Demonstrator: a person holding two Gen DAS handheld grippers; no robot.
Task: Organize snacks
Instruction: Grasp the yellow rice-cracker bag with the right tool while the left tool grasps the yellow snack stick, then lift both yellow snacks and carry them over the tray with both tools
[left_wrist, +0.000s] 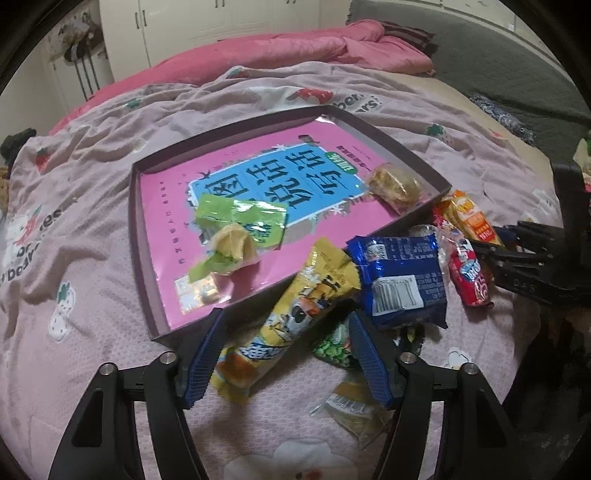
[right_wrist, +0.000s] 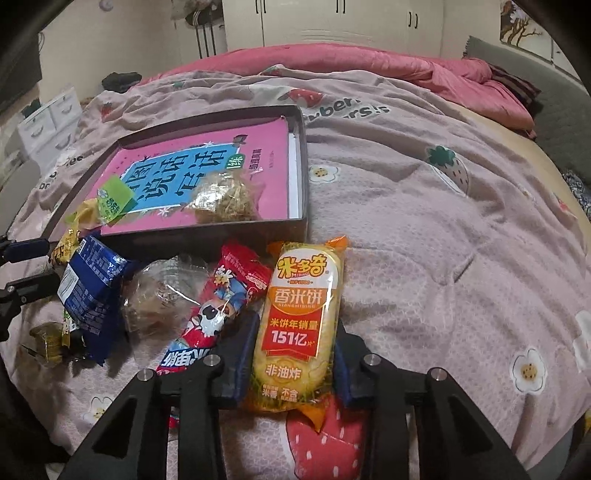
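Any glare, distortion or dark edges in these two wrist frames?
Left wrist view: glare on the glossy pink book in the box; black corners, bed bowed by the lens. Right wrist view: sheen on the rice cracker pack between the right gripper fingers; same curved edges.

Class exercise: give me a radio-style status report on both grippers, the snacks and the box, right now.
Right gripper shut on rice cracker pack. Left gripper open, straddling yellow snack pack. Two snacks in box; the rest heaped outside, blue pack on top.

tray (left_wrist: 142, 236): holds book (left_wrist: 258, 177) | snack pile (left_wrist: 402, 280): on bedspread (left_wrist: 92, 295), beside tray
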